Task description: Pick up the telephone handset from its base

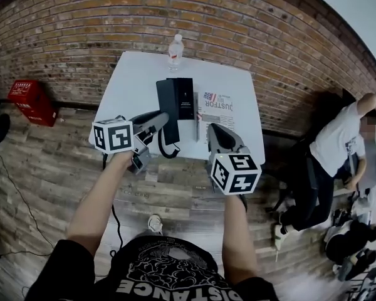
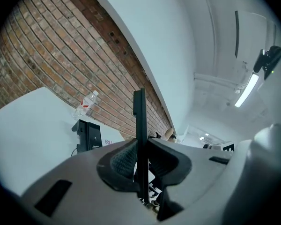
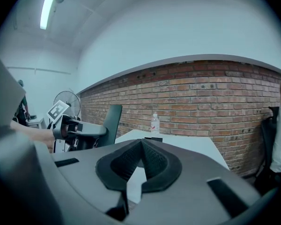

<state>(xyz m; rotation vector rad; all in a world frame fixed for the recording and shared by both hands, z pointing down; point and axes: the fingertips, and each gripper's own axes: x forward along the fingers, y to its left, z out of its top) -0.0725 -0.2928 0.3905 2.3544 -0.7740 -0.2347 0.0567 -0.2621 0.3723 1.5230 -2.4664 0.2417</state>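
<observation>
The black telephone handset (image 1: 167, 108) hangs over the near part of the white table (image 1: 135, 83), beside the black base (image 1: 185, 98). My left gripper (image 1: 161, 120) is shut on it from the left. In the left gripper view the handset (image 2: 140, 118) stands edge-on as a thin dark slab pinched between the pads of the left gripper (image 2: 141, 146), with the base (image 2: 89, 136) behind on the table. Its cord (image 1: 170, 150) droops below. My right gripper (image 1: 212, 129) is shut and holds nothing; in its own view the right gripper (image 3: 141, 142) faces the table, and the left gripper (image 3: 79, 128) with the handset (image 3: 111, 122) shows at the left.
A water bottle (image 1: 175, 49) stands at the table's far edge by the brick wall. A printed sheet (image 1: 215, 108) lies right of the base. A red box (image 1: 30, 99) sits on the floor at left. A person (image 1: 338, 149) sits at right. A fan (image 3: 69, 100) stands behind.
</observation>
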